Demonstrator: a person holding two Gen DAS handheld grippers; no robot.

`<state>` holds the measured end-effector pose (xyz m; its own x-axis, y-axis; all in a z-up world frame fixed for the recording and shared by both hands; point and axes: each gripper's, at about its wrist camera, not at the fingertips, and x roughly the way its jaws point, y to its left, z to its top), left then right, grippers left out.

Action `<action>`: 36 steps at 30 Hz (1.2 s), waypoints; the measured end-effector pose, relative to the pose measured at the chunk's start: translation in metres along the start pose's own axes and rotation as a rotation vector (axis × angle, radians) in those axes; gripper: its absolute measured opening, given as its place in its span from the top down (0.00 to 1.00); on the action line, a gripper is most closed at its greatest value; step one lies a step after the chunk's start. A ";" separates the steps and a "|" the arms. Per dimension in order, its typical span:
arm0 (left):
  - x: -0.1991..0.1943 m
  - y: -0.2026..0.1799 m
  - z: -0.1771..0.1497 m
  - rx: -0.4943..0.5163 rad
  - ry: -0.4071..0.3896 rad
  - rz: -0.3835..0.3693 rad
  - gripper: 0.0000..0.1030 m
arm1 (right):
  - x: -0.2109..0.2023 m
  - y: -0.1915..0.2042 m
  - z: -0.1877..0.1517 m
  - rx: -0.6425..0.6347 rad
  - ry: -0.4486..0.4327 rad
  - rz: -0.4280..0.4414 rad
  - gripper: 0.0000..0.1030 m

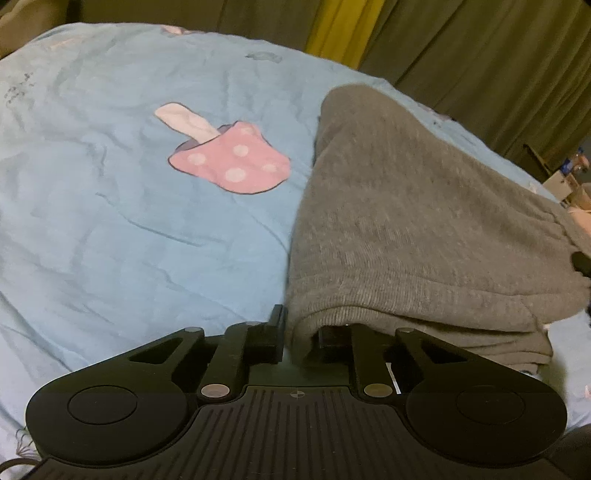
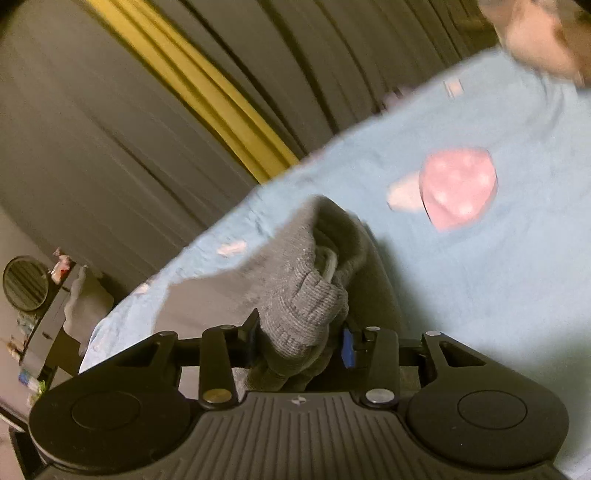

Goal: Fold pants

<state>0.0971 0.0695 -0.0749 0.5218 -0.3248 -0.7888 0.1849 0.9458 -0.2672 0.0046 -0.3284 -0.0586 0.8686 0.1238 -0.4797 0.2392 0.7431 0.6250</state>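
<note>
Only the right wrist view shows the pants (image 2: 295,291) bunched in the clamped right gripper (image 2: 299,339); the left gripper (image 1: 299,332) pinches their hem at 6 o'clock.

**Room: bed, curtains, cluttered corner**

Bed was covered by a light blue sheet (image 1: 110,206), wrinkled, with a pink spotted mushroom print (image 1: 229,158). Behind it hung dark olive-grey curtains (image 1: 461,55) with one yellow strip (image 1: 340,29) between panels. Light was dim and warm. Right wrist view showed a round fan (image 2: 26,282) beside a dark shelf (image 2: 48,332) of small clutter, too blurred to identify.
</note>
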 end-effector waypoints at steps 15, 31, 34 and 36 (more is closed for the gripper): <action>-0.006 0.006 -0.002 -0.041 -0.018 0.036 0.66 | 0.005 -0.070 0.006 0.256 0.104 0.003 0.25; -0.075 -0.015 0.003 -0.045 -0.159 0.276 0.32 | 0.026 -0.085 0.011 0.265 0.100 0.020 0.16; -0.096 -0.039 0.019 0.052 -0.306 0.252 0.09 | 0.024 -0.082 0.012 0.227 0.079 0.010 0.14; -0.086 -0.054 0.034 0.125 -0.317 0.189 0.07 | 0.026 -0.080 0.012 0.214 0.078 0.003 0.11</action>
<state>0.0701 0.0465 0.0262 0.7844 -0.1497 -0.6019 0.1509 0.9873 -0.0489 0.0127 -0.3926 -0.1140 0.8351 0.1826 -0.5189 0.3305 0.5874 0.7387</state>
